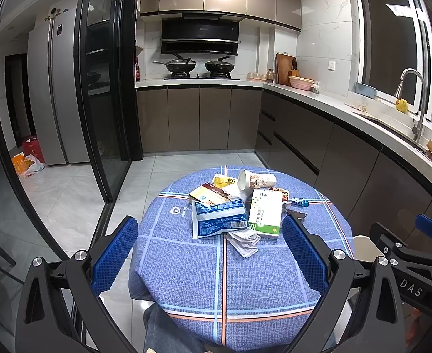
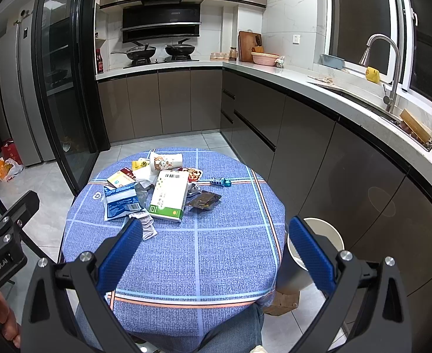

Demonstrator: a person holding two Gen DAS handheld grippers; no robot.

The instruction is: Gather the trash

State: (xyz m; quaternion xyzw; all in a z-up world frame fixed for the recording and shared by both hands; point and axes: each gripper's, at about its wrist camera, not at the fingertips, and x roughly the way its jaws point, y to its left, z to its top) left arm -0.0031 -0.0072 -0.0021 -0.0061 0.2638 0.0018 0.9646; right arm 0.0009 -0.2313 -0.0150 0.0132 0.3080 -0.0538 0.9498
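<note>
A round table (image 1: pixel 186 264) draped in a coarse-woven blue cloth with pale and orange grid stripes stands on a grey tiled kitchen floor, and a heap of trash lies on its far half. The left gripper (image 1: pixel 210 253) hovers over the near part of the table, its two fingers faced with ribbed blue pads spread wide and holding nothing; the right gripper (image 2: pixel 216 253) hovers likewise, wide apart and empty. In the heap, a flat white and green cardboard box (image 2: pixel 169 195) lies with its long axis running from near to far, green end toward the viewer. Touching its left side is a crinkled blue and white plastic pouch (image 1: pixel 219 217), barcode facing up. Just in front of both sits a crumpled paper receipt (image 1: pixel 244 242). At the far edge a printed paper cup (image 1: pixel 255 180) lies on its side, long axis running left to right, open mouth pointing left. A flat red and yellow carton (image 1: pixel 207 194) lies behind the pouch. Right of the box rest a dark brown glossy wrapper (image 2: pixel 204 201) and a small blue tube (image 2: pixel 220 181). Beside the table on the right, lower down, is a round white-rimmed bin (image 2: pixel 327 229).
</note>
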